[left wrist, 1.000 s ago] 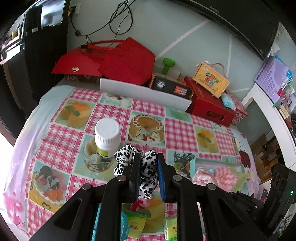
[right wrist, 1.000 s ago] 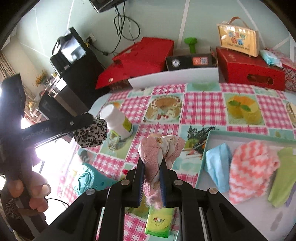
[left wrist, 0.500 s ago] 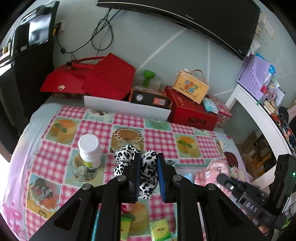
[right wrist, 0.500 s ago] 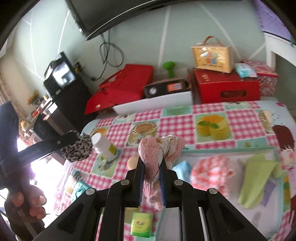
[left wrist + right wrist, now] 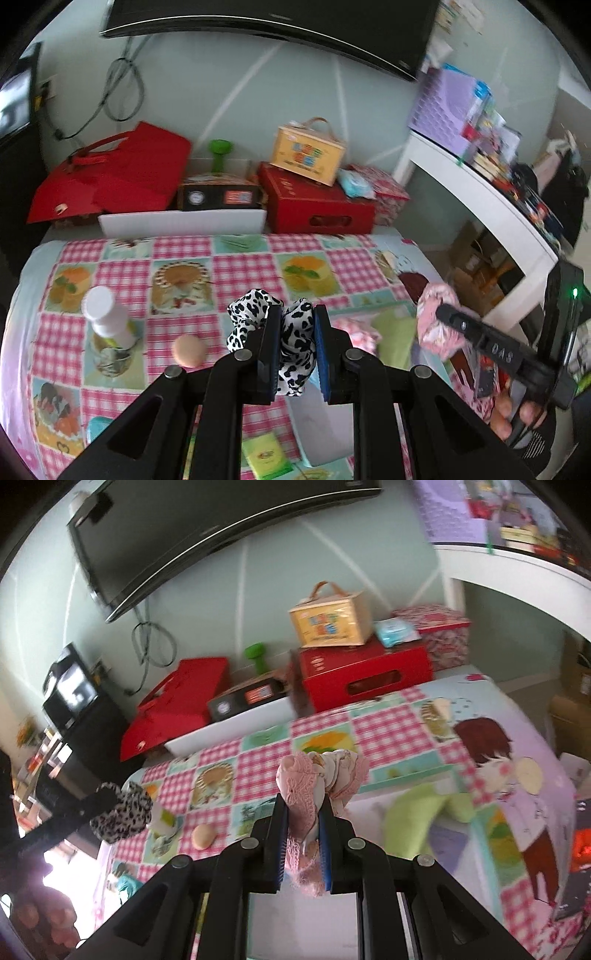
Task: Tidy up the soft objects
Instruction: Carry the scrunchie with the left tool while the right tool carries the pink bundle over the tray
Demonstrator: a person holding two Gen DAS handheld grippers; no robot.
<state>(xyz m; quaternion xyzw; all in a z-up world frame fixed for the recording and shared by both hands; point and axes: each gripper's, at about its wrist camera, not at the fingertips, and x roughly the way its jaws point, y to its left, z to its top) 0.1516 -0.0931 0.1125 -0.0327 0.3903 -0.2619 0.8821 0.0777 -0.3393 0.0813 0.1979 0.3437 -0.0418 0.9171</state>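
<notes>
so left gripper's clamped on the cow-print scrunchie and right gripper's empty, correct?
Half right. The left gripper is shut on the cow-print scrunchie, but the right gripper isn't empty: the right wrist view shows it shut on a pink lace scrunchie.

The letters "DAS" stand in white on the black arm of the right gripper, to the right of the left gripper; other labels are too blurred to read.

Home room; wall television; checked tablecloth; gift boxes
</notes>
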